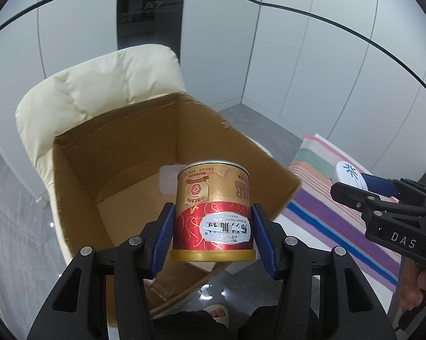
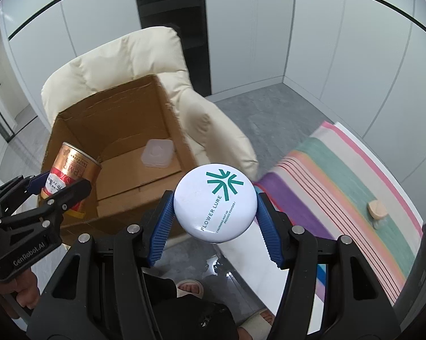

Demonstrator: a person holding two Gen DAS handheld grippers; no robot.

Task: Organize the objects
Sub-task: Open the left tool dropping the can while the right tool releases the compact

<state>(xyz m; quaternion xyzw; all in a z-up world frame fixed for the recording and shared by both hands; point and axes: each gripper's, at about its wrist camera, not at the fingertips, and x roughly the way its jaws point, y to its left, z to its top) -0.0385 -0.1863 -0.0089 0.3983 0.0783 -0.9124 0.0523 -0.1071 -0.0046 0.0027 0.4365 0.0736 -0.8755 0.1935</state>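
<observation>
I've got the left gripper [image 1: 213, 233] clenched on the red-and-gold can [image 1: 213, 212], jaws pinching the lower side wall from either side, held over the near edge of the cardboard box [image 1: 80, 181] on the cream armchair [image 1: 99, 85]. The can looks rigid and glossy, so I judge it slippery; gripping mid-wall on the curve seems right. Its long axis points away from me, tipped down toward the box, print upside down. The right gripper [image 2: 214, 218] is clamped on the white powder compact [image 2: 214, 201] across its rim, flat lid facing the camera, in the air just beside the box near the striped cloth [image 2: 354, 187] on the bench. The compact is likely light, hard and possibly brittle. A clear plastic container [image 2: 157, 153] sits in the box.
</observation>
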